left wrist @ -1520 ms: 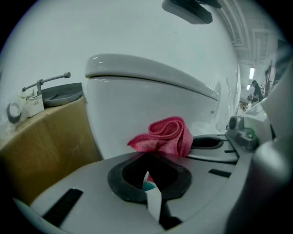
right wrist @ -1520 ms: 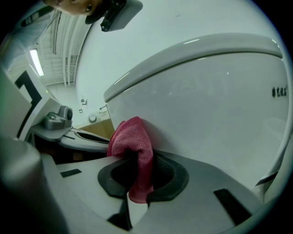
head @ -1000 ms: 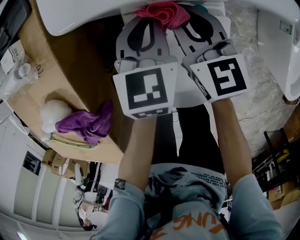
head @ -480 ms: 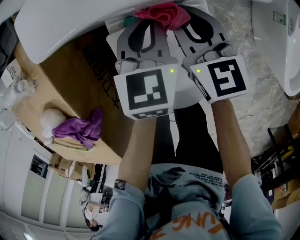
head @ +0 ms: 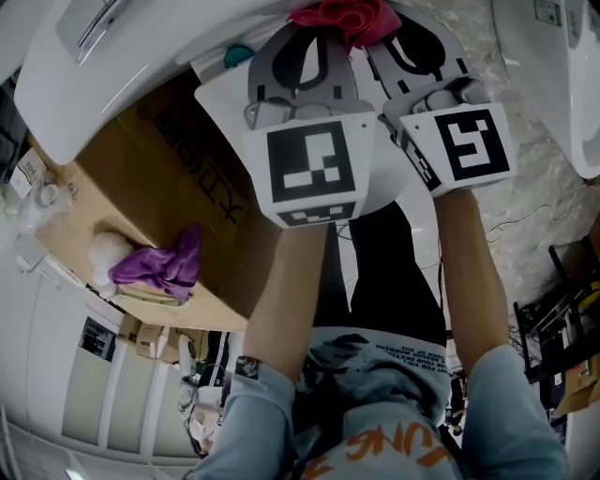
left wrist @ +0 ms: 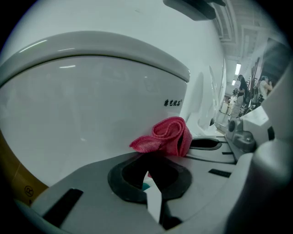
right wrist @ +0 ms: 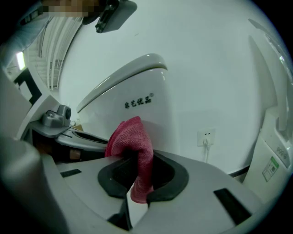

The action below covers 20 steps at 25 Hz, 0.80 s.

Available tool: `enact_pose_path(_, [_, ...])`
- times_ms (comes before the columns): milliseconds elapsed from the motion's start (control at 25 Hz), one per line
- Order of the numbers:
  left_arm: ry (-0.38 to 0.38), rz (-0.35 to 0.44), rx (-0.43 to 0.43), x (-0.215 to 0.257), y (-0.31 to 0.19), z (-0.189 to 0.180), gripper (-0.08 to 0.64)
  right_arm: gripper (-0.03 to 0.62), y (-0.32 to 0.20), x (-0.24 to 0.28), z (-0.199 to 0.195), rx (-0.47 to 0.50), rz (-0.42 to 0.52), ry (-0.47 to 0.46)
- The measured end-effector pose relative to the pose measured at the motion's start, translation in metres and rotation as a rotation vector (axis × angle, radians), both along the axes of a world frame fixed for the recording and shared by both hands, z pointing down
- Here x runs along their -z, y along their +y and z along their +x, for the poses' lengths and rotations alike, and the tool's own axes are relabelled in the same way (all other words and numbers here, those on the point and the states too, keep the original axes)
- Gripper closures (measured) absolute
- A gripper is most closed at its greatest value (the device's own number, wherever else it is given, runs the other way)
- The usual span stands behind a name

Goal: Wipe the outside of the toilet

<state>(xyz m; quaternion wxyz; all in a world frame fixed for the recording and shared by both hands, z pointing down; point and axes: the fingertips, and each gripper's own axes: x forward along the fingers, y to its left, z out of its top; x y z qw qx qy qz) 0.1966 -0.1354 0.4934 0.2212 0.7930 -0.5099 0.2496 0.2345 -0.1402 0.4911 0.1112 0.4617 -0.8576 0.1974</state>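
Observation:
A white toilet (head: 141, 56) fills the top left of the head view, its rounded outside wall close in front of both grippers (left wrist: 91, 100) (right wrist: 132, 87). A red cloth (head: 342, 17) is bunched against that wall between the two gripper tips. My left gripper (head: 314, 23) is shut with the cloth (left wrist: 167, 137) at its tip. My right gripper (head: 394, 28) is shut on the same cloth (right wrist: 132, 141), which hangs down through its jaws. In their own views the left gripper (left wrist: 155, 153) and the right gripper (right wrist: 137, 157) both touch the toilet wall through the cloth.
A cardboard box (head: 141, 187) stands left of the toilet, with a purple cloth (head: 159, 267) and a white fluffy thing (head: 108, 248) on it. Another white toilet (head: 553, 75) stands at the right on stone floor (head: 487, 56). A wall socket (right wrist: 206, 135) sits low behind.
Both grippers and the red cloth have shifted slightly up and right in the head view. More of the toilet and the cardboard box shows at the left. Both grips are unchanged.

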Motion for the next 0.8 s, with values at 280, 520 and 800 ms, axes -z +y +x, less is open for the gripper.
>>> enact_pose_path(280, [0.051,-0.008,-0.029,-0.009,-0.007,0.036,0.535,0.526,-0.007,-0.004,0.035,-0.060,0.011,0.035])
enact_pose_path(520, [0.078,-0.004,-0.042,-0.007,-0.004,0.038,0.535,0.526,-0.007,-0.015,0.053,-0.113,-0.024,0.077])
enact_pose_path(800, [0.043,-0.046,0.039,-0.014,0.035,-0.039,0.535,0.526,0.025,-0.035,0.044,-0.134,-0.108,0.119])
